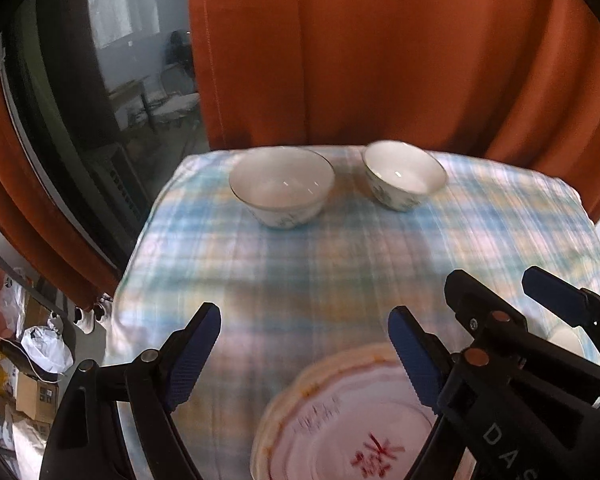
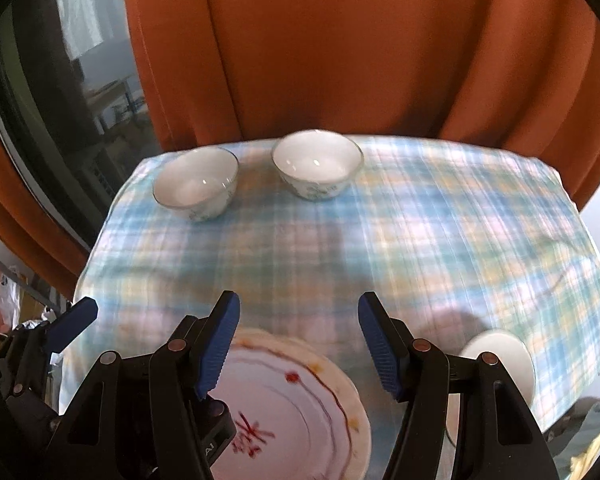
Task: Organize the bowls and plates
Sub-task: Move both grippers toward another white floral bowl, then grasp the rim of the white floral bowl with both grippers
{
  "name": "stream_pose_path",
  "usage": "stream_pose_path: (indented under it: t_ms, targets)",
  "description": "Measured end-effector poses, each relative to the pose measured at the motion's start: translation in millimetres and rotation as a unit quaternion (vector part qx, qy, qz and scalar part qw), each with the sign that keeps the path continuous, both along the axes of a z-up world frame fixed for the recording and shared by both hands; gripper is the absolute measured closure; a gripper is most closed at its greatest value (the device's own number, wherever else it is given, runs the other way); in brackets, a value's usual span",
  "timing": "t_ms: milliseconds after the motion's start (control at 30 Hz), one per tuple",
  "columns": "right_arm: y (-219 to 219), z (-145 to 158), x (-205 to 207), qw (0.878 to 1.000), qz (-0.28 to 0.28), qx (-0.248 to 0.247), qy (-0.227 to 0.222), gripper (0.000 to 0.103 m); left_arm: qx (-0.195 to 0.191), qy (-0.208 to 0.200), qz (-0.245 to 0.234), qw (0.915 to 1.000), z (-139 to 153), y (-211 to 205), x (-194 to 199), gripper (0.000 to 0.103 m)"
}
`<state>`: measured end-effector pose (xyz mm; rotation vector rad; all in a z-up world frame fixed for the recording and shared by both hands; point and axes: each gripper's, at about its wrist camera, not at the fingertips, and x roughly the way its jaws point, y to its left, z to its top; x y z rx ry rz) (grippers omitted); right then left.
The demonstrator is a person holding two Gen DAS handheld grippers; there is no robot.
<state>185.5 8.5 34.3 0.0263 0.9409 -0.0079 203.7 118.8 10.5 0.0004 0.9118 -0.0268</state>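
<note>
A pink-white plate (image 1: 340, 420) (image 2: 292, 400) with red characters and a cream scalloped rim lies on the plaid cloth at the near edge. Two white bowls stand upright at the far edge, the left bowl (image 1: 282, 188) (image 2: 196, 184) and the right bowl (image 1: 404, 176) (image 2: 318, 164). My left gripper (image 1: 304, 356) hangs open above the plate's left side, with nothing between its blue pads. Close beside it, my right gripper (image 2: 300, 344) (image 1: 512, 300) is open over the plate, also with nothing between its pads. A small white dish (image 2: 496, 356) (image 1: 566, 340) sits near right, partly hidden by the right gripper.
The table (image 1: 300, 272) (image 2: 420, 240) carries a blue, yellow and pink plaid cloth. An orange curtain (image 1: 380, 60) hangs right behind its far edge. A dark glass pane (image 1: 100, 100) stands at the left, with boxes and bags (image 1: 32, 360) on the floor below.
</note>
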Motion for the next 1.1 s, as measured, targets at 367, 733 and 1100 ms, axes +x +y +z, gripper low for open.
stream_pose_path:
  t_ms: [367,733,1100]
  targets:
    - [35.1,-8.8,88.5,0.999,0.045,0.015,-0.011,0.037,0.04,-0.012,0.078,0.9961,-6.3,26.8,75.8,0.026]
    - [60.1,-41.0,166.1,0.998,0.056,0.028,-0.01,0.045,0.045,0.0,0.12,0.9918,-36.7,46.5,137.2,0.043]
    - [67.2,-77.1,206.8,0.998,0.056,0.032,0.009,0.063,0.028,0.011,0.106,0.9939,-67.9,49.2,175.2,0.06]
